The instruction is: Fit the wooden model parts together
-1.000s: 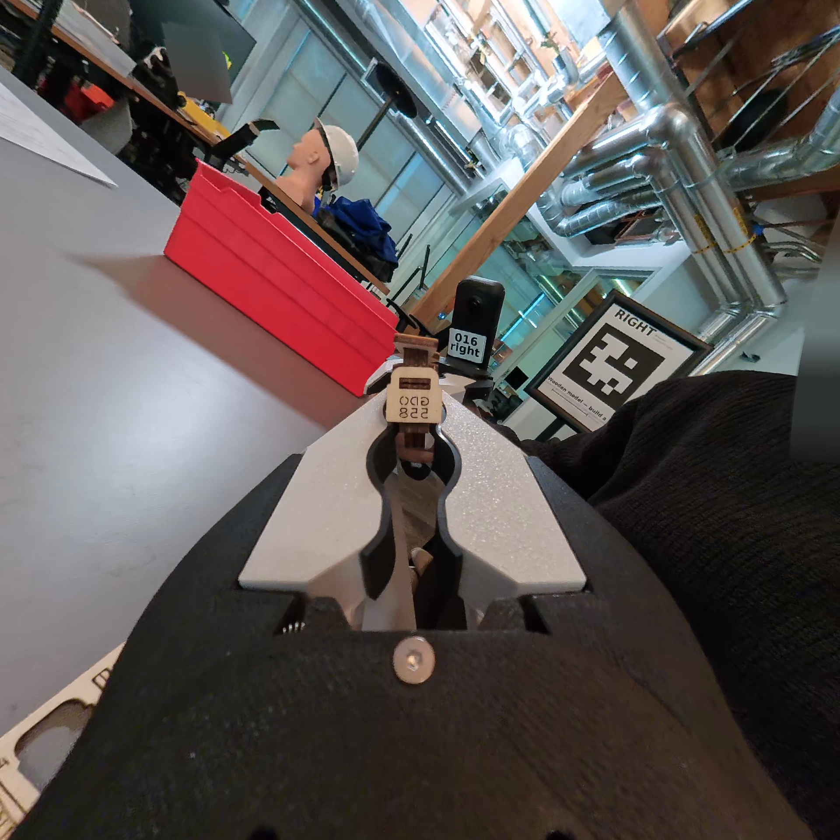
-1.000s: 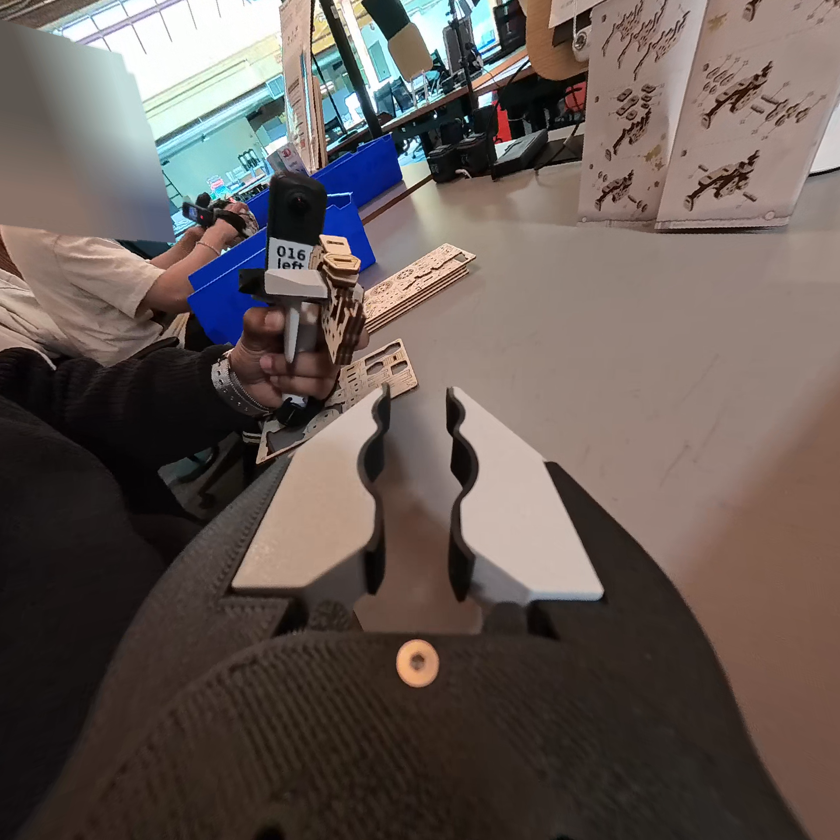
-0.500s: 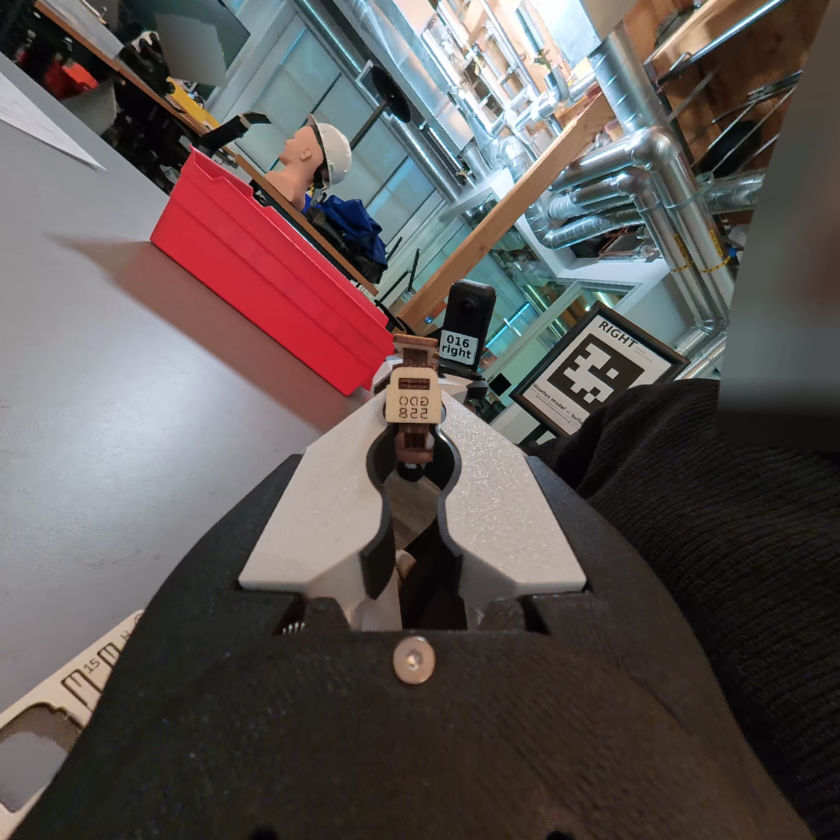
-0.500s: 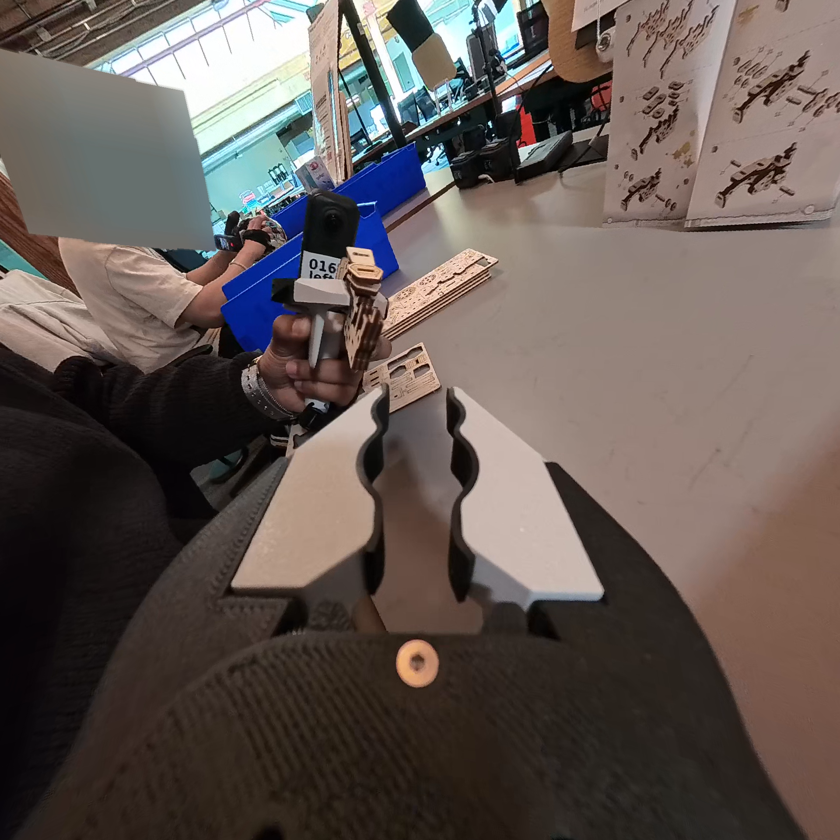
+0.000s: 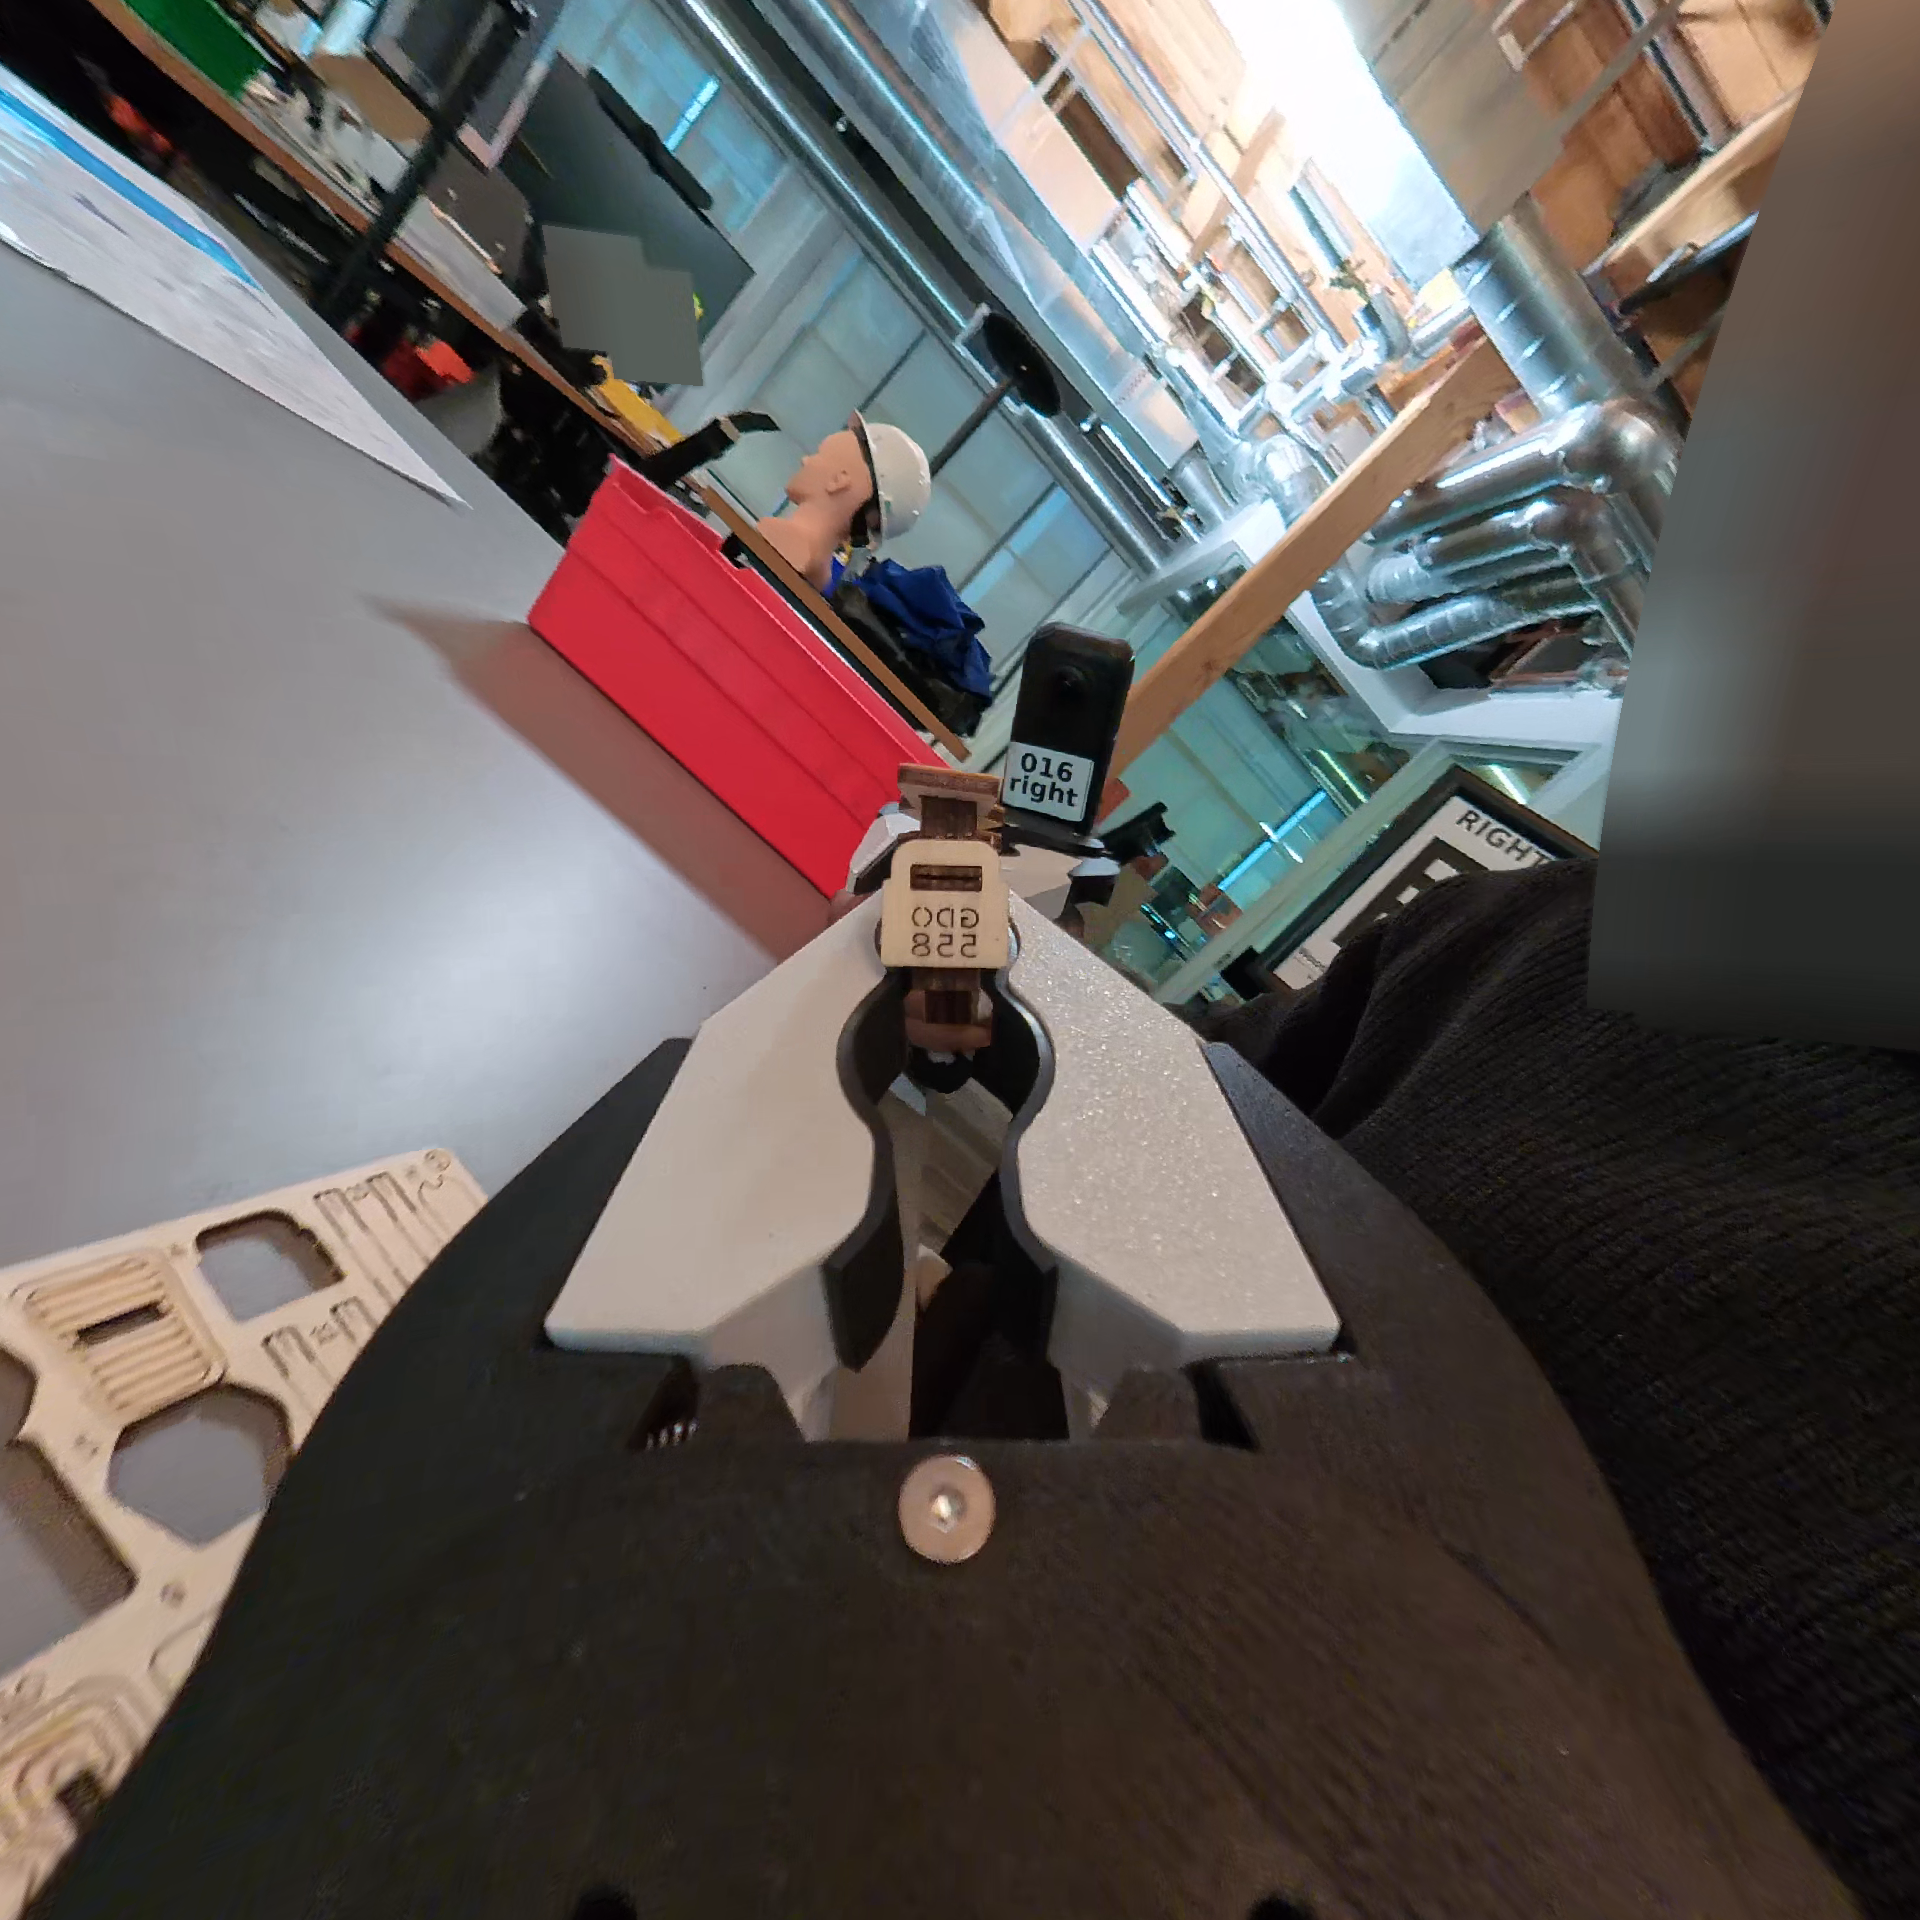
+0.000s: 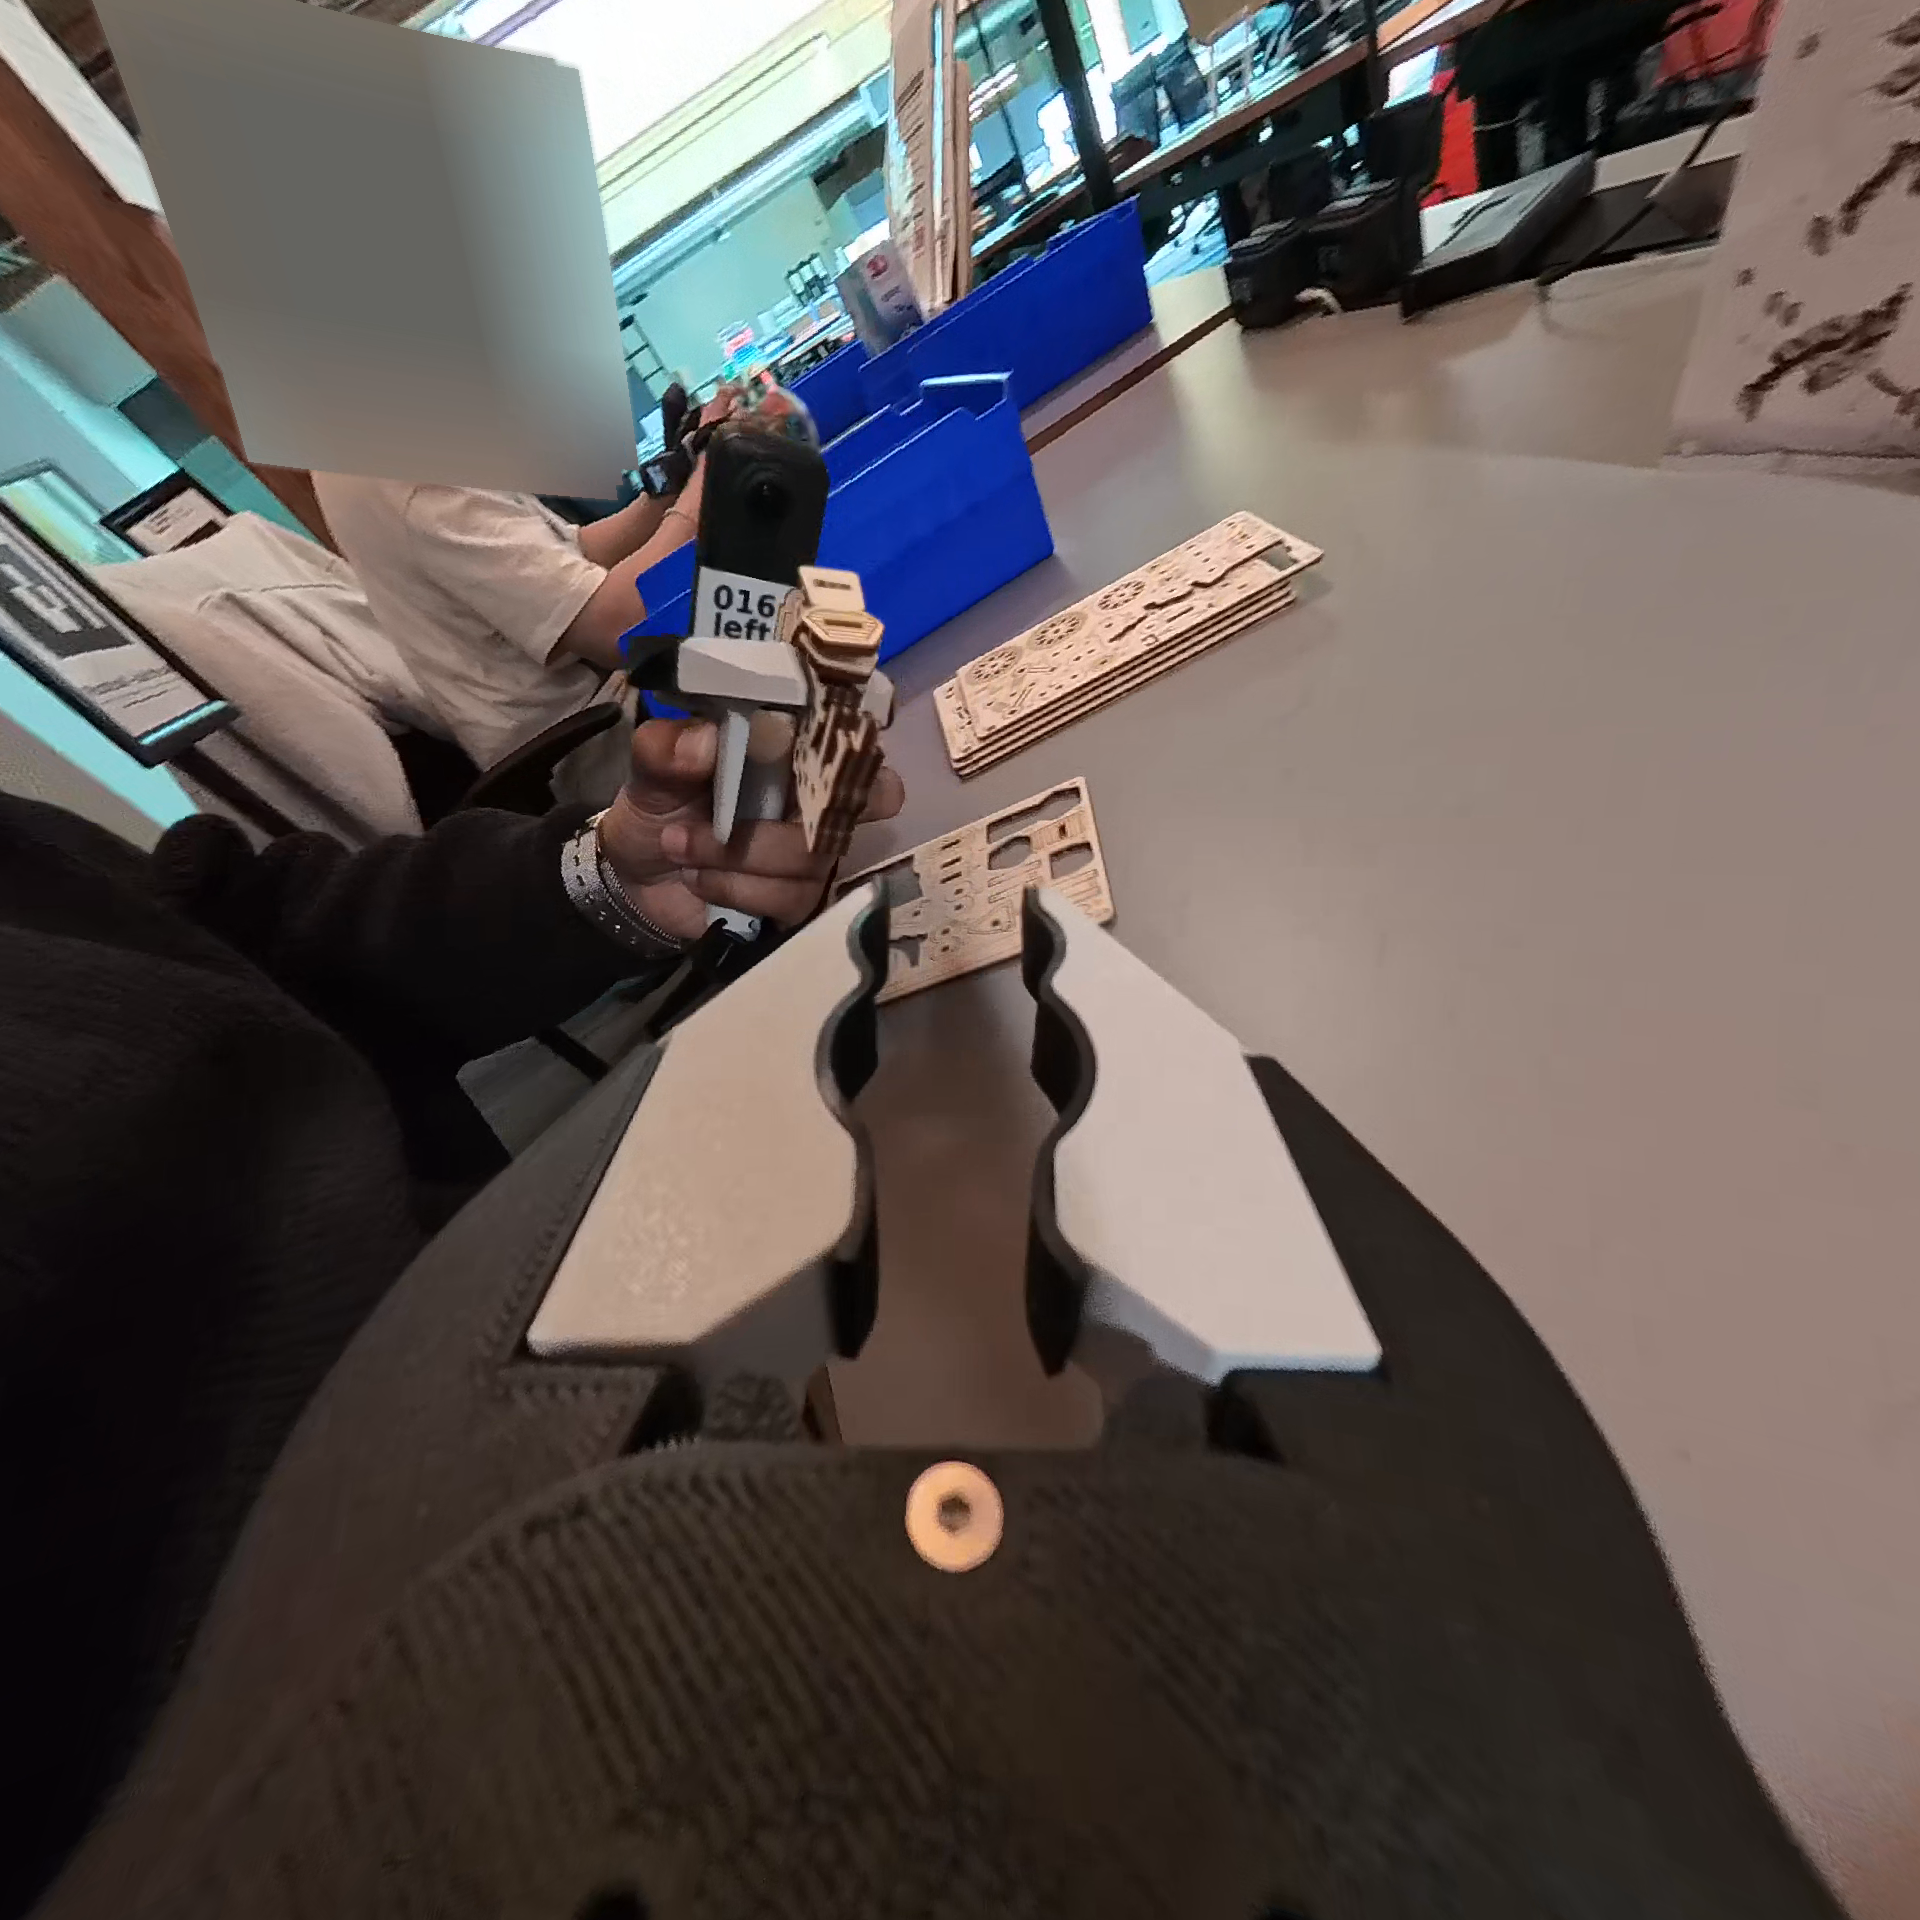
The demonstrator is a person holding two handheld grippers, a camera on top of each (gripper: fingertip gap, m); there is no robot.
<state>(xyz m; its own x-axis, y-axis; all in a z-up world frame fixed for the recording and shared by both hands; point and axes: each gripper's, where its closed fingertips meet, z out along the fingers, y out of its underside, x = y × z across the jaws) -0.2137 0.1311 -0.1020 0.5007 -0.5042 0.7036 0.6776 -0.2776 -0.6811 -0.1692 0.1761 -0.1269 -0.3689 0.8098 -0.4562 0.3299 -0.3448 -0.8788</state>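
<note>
The partly built wooden model [image 5: 943, 920] sits clamped between the tips of the left gripper [image 5: 943, 977], its layered body standing out past the fingertips and well clear of the grey table [image 5: 312, 831]. In the right wrist view the same model [image 6: 836, 717] shows held up in the air above the table's near edge, with the person's hand [image 6: 717, 842] wrapped round the left gripper's handle and open space on every side of it.

The right gripper [image 6: 951, 920] holds nothing; its fingers [image 6: 1132, 1091] stand parted with a clear gap, pointing toward the model from below and to its right, apart from it.

Beyond those fingertips a punched-out wooden sheet [image 6: 997, 883] lies flat on the table, and farther off a stack of uncut sheets [image 6: 1122, 644] rests near a blue bin [image 6: 935, 520]. The table to the right of them is bare and wide.

In the left wrist view a red bin [image 5: 707, 665] stands at the table's far edge, with silver ducts [image 5: 1507, 499] overhead.
</note>
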